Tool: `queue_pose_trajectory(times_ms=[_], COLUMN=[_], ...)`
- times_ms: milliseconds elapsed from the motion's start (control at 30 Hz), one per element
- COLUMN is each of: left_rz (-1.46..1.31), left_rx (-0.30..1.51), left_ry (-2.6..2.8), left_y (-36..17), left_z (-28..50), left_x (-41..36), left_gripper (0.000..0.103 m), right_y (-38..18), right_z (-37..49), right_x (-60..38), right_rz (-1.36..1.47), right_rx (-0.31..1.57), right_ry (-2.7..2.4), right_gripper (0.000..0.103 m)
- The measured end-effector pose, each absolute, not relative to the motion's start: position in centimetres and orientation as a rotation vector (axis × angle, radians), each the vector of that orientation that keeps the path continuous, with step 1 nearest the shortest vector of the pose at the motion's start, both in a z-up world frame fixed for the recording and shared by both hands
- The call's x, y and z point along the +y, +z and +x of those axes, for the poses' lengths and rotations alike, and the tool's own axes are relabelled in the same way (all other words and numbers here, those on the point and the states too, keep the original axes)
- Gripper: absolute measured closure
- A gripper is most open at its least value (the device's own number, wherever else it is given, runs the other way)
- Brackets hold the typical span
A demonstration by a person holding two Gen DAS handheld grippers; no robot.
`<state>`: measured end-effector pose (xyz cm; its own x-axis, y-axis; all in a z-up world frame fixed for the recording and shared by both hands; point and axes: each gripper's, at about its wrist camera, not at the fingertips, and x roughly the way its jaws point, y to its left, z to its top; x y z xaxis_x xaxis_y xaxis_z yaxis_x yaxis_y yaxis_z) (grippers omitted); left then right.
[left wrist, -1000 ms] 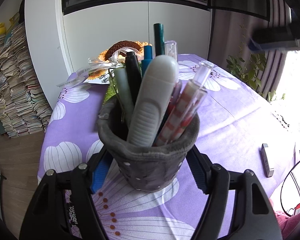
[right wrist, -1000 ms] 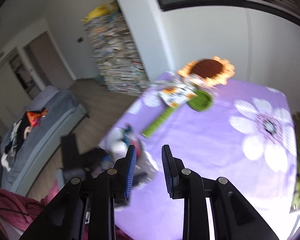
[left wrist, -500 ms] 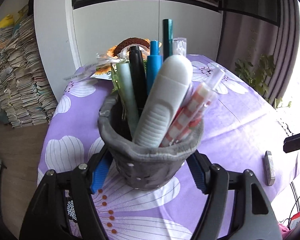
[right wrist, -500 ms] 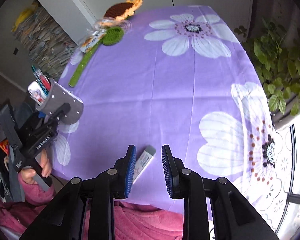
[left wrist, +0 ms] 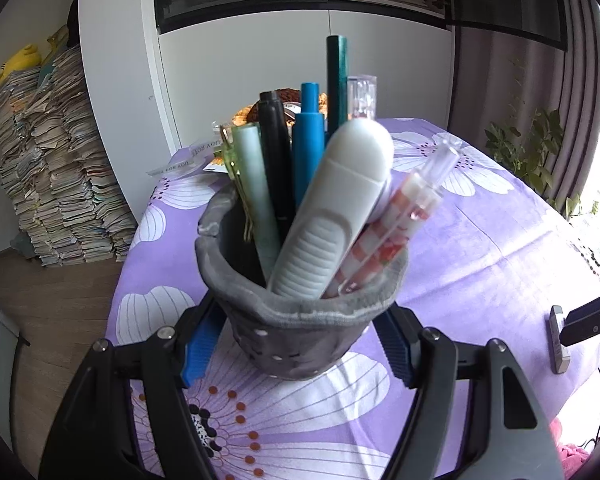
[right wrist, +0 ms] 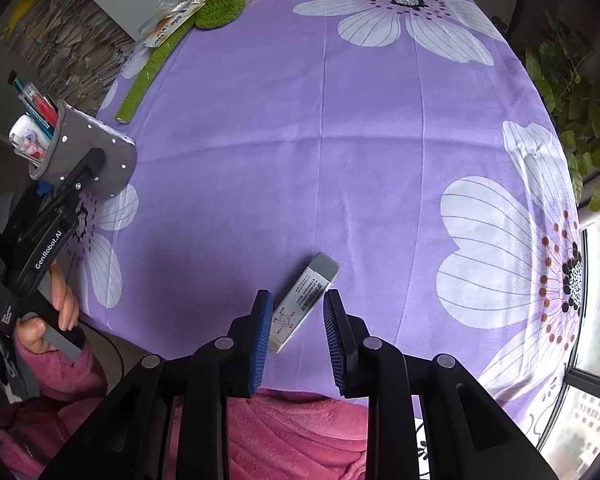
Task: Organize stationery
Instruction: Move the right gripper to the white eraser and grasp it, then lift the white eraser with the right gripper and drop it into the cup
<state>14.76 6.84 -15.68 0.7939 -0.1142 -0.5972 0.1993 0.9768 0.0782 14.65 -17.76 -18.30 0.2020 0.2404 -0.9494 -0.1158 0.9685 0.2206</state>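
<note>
A grey felt pen holder point(left wrist: 300, 332) full of pens, a white correction-tape case and a clear checked pen stands near the table's left edge. My left gripper point(left wrist: 300, 344) is shut on its sides. The right wrist view shows the same holder point(right wrist: 100, 160) in the left gripper point(right wrist: 66, 200). A grey-and-white eraser point(right wrist: 305, 300) lies near the table's front edge. My right gripper point(right wrist: 296, 320) hangs open over its near end, one pad on either side and neither pressing it. In the left wrist view the eraser point(left wrist: 558, 340) lies at the far right.
A purple flowered tablecloth point(right wrist: 360, 140) covers the table. A crocheted green leaf with stem point(right wrist: 220, 10) and a sunflower lie at the far left corner. Potted plants point(right wrist: 572, 92) stand past the right edge. A hand in a pink sleeve point(right wrist: 60, 312) holds the left gripper.
My right gripper swung down from facing the room and sank over the eraser, which now lies between its pads. The left gripper kept its grip on the pen holder and stayed put.
</note>
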Motion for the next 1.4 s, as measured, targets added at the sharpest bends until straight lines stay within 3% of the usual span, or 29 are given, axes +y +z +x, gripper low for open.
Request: queue_pose_trajectory(times_ms=[267, 300, 367, 733, 933, 1100, 1233, 1400], left_rz=[0.126, 0.132, 0.132, 0.125, 0.118, 0.102, 0.111, 0.157], left_rx=[0.634, 0.637, 0.645, 0.657, 0.662, 0.666, 0.666, 0.636], left_ry=[-0.187, -0.183, -0.183, -0.226, -0.248, -0.245, -0.22, -0.148], left_y=[-15.4, -15.4, -15.5, -15.9, -16.0, -15.9, -15.7, -15.0], left_z=[15.0, 15.1, 15.3, 15.1, 15.0, 14.9, 15.1, 15.1], left_x=[6.3, 6.2, 6.3, 6.1, 6.4, 7.1, 8.1, 9.2], left_gripper=[0.033, 0.033, 0.033, 0.033, 0.033, 0.033, 0.033, 0.033], right_y=[-18.6, -18.5, -17.8, -5.6, -3.0, -5.6, -11.3, -15.8], right_z=[16.1, 16.0, 16.2, 16.2, 15.7, 16.4, 17.5, 16.8], right_x=[-16.3, -16.1, -15.8, -14.2, -10.0, -9.5, -9.3, -7.9], right_rz=[0.027, -0.004, -0.036, 0.064, 0.021, -0.071, -0.159, -0.137], right_rx=[1.335, 1.318, 1.282, 0.812, 0.708, 0.772, 1.019, 1.19], right_ry=[0.252, 0.252, 0.264, 0.499, 0.67, 0.647, 0.608, 0.752], right_gripper=[0.077, 0.084, 0.085, 0.086, 0.086, 0.086, 0.086, 0.086])
